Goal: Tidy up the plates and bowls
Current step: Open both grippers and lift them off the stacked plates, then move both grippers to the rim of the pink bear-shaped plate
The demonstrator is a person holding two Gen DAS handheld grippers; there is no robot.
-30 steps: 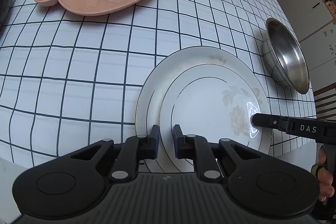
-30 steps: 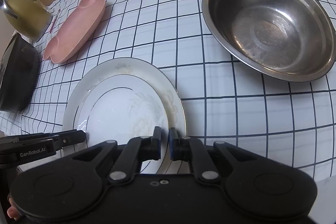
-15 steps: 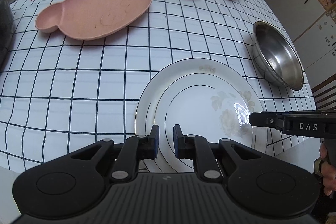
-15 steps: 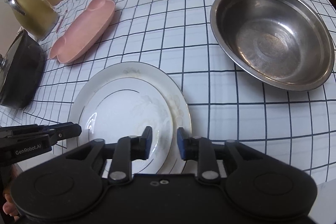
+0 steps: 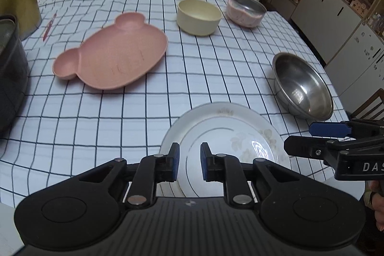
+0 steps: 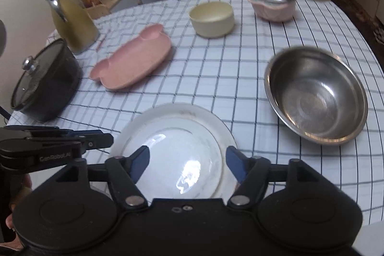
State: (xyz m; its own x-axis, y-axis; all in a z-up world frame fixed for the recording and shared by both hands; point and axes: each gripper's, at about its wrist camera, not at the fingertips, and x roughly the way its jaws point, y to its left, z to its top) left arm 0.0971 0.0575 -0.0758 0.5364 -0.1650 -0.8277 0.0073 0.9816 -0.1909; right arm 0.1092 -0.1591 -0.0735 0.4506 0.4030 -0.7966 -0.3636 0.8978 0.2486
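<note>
So far I see two white plates [image 5: 240, 126] stacked, the pink tray [image 5: 115, 56] and bowls still scattered, left gripper [image 5: 189, 161] slightly parted and opening, right gripper [image 6: 187, 163] opening wide, both empty.

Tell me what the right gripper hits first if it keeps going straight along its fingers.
Most likely the small white plate stacked on the larger plate; the right gripper, jaws opening and empty, points down at it.

Both grippers point steeply downward, the left gripper [image 5: 189, 161] opening its jaws slightly and the right gripper [image 6: 187, 163] spreading wide, nothing gripped between either's fingers.
</note>
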